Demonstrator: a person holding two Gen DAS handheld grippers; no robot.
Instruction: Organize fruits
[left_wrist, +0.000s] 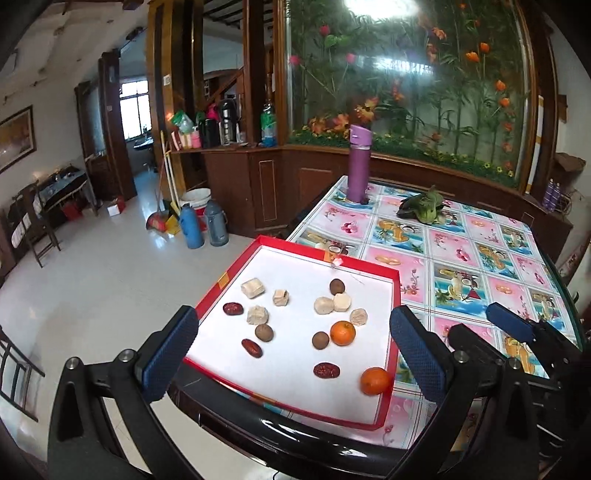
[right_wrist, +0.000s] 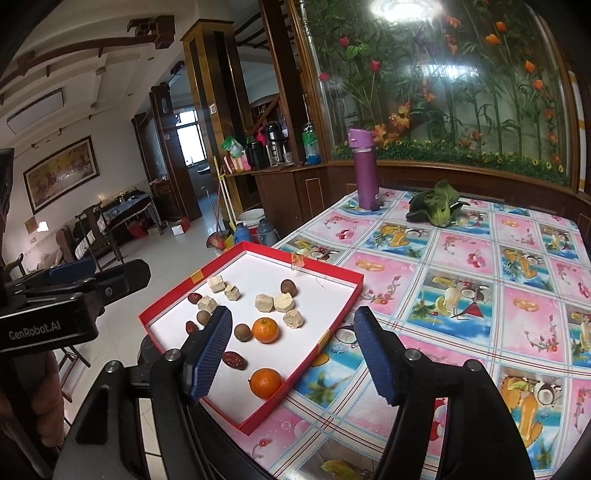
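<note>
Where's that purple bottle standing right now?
The purple bottle stands upright at the table's far edge, in front of the flower-painted glass panel, with the leafy green vegetable to its right, well beyond the red tray.

My left camera looks down from the table's near corner, close over the red tray (left_wrist: 395, 295). My right camera sits further right, facing the same tray (right_wrist: 343, 306) and purple bottle (right_wrist: 365, 173).
</note>
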